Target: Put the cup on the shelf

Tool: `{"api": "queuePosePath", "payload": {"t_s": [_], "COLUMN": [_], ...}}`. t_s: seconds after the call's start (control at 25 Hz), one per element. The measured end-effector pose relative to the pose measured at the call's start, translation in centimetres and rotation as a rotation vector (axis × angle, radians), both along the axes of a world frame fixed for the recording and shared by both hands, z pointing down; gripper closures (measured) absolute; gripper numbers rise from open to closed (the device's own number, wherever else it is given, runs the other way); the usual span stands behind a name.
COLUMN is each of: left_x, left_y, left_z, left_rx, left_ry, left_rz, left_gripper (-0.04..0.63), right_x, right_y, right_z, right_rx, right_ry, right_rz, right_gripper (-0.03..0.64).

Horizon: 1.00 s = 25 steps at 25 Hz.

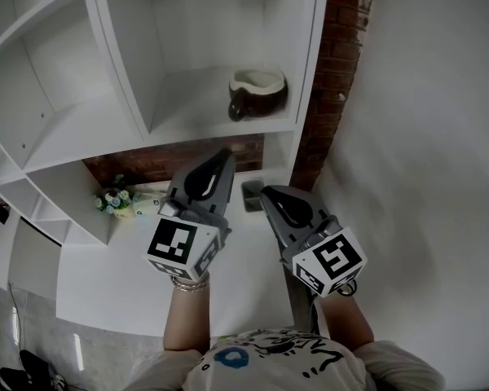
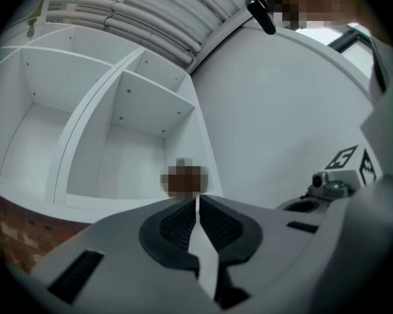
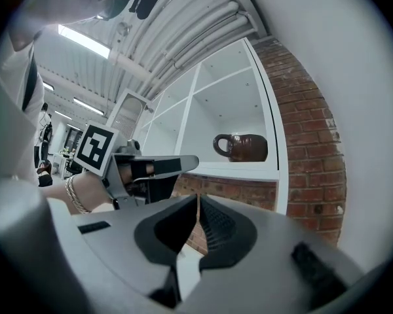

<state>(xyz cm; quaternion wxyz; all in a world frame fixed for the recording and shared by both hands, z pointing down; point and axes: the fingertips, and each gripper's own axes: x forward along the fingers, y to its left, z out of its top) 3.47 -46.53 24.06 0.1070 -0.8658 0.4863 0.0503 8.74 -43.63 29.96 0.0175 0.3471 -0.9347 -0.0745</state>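
Note:
A dark brown cup with a pale inside stands upright on the white shelf, in its right-hand compartment, near the front edge. It also shows in the right gripper view, where the cup has its handle to the left. My left gripper points up at the shelf from just below its front edge, left of the cup, shut, with nothing between its tips. My right gripper hangs lower and to the right, also shut and holding nothing. Neither touches the cup.
A red brick wall runs behind and right of the shelf. A plain white wall fills the right side. A small bunch of flowers lies on the white counter below the shelf's lower left boards.

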Motion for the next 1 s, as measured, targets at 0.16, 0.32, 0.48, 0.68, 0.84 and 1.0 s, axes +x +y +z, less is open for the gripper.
{"api": "queuePosePath", "payload": {"t_s": [0.16,0.32,0.48,0.68,0.84,1.0], "left_x": [-0.2,-0.5,-0.6,-1.1,-1.3,-1.0], "left_y": [1.2,2.1,3.1,4.3,5.2,6.3], "left_z": [2.6,5.2,7.7,10.6,12.7,14.5], "left_rx": [-0.068,-0.131,-0.181,-0.238,-0.278,-0.315], "left_ry": [-0.007,-0.022,-0.035,-0.05,-0.059,-0.072], "left_rz": [0.031,0.061,0.108,0.138,0.155,0.178], "left_gripper": [0.577,0.58,0.58,0.58,0.58,0.58], "right_x": [-0.4,-0.7,-1.0,-0.9,-0.9,-1.3], "right_y": [0.2,0.5,0.8,1.2,1.7,2.7], "right_z": [0.9,2.2,3.6,5.3,6.8,8.2], "right_rx": [-0.025,-0.06,-0.087,-0.125,-0.154,-0.185], "right_ry": [-0.006,0.006,0.014,0.028,0.026,0.034], "right_rz": [-0.007,-0.014,-0.027,-0.033,-0.047,-0.075], "right_gripper": [0.588,0.588,0.588,0.588,0.588,0.588]}}
